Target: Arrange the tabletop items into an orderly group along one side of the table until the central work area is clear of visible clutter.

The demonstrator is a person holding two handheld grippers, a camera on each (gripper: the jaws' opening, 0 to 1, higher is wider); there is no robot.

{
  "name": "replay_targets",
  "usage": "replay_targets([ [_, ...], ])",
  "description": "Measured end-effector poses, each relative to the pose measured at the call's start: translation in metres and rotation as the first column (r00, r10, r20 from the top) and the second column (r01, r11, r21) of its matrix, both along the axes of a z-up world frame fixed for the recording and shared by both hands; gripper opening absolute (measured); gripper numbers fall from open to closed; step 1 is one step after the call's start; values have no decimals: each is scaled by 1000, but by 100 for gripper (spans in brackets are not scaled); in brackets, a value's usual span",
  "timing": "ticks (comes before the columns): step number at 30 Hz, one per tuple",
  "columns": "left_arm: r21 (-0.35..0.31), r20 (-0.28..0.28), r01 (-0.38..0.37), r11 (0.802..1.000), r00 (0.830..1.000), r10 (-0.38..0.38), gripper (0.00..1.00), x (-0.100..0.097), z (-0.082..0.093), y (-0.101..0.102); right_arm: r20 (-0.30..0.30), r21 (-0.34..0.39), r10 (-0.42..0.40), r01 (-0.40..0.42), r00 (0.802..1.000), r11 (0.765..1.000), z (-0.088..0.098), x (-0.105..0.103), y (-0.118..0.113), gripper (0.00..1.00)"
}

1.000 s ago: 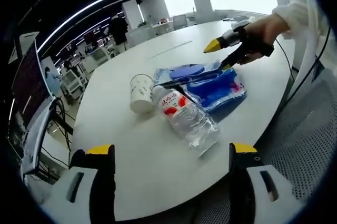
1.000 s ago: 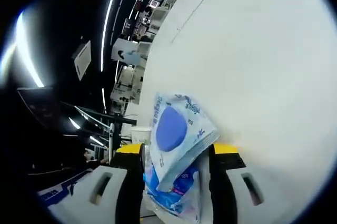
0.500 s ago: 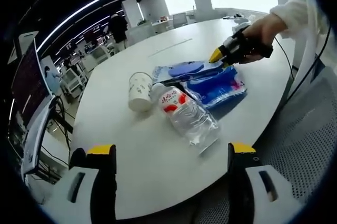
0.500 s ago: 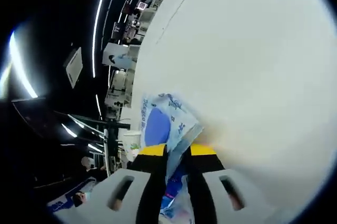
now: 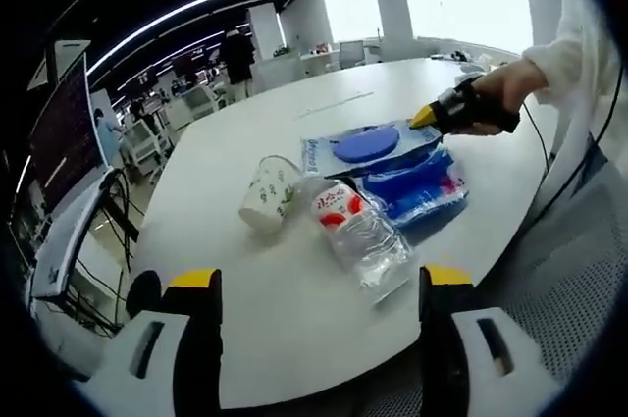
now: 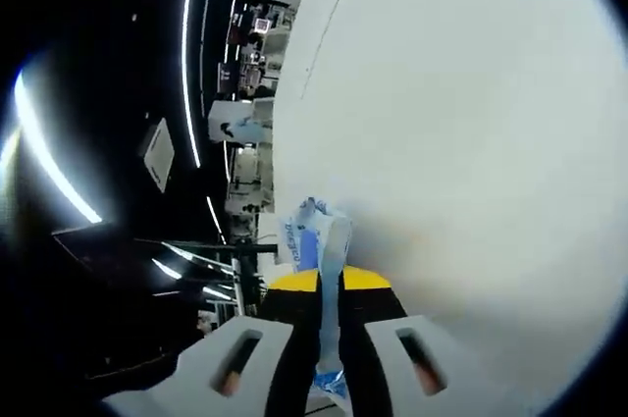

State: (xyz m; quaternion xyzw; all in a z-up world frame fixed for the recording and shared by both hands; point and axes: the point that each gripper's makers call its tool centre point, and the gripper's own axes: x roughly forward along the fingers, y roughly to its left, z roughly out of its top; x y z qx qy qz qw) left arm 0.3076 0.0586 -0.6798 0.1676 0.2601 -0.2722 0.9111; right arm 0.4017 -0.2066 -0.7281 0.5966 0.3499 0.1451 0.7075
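Observation:
A pale blue wipes pack [image 5: 365, 145] with a blue round lid lies on a darker blue pack [image 5: 417, 184] on the white table [image 5: 285, 329]. My right gripper [image 5: 427, 118], held by a hand, is shut on the pale pack's right edge. In the right gripper view the jaws [image 6: 329, 285] are pinched together with the pack [image 6: 316, 240] squeezed thin between them. A clear water bottle [image 5: 358, 233] with a red label lies on its side beside a white paper cup [image 5: 270, 203]. My left gripper [image 5: 319, 285] hangs open over the table's near edge, with nothing between its fingers.
A grey mesh chair [image 5: 579, 270] stands by the table's near right edge, and a black cable [image 5: 564, 177] hangs there. Desks, monitors and a standing person [image 5: 238, 54] fill the room beyond. The far table surface [image 6: 471, 142] is bare white.
My right gripper went from open around the pale blue pack to shut on its edge. The left view has shifted slightly with the hand.

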Motion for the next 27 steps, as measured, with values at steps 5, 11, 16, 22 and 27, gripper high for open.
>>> replay_targets([
  [5,-131,23,-71,989,997,75,82,7,19,4,16,54,-18,17,1000,998,7,-2,-3,0],
  [11,-236,35,-164,958,984,177,73,18,41,6,18,80,-29,27,999,996,9,-11,-12,0],
  [16,-342,61,-139,929,984,170,70,48,76,-37,14,101,-38,36,999,994,8,-17,-21,0],
  [22,-308,-75,-102,946,994,82,60,96,65,-84,0,119,-64,64,998,991,1,-24,-27,0],
  [27,-247,-171,-79,966,985,37,58,129,38,-106,-12,131,-87,88,996,987,-2,-30,-31,0],
])
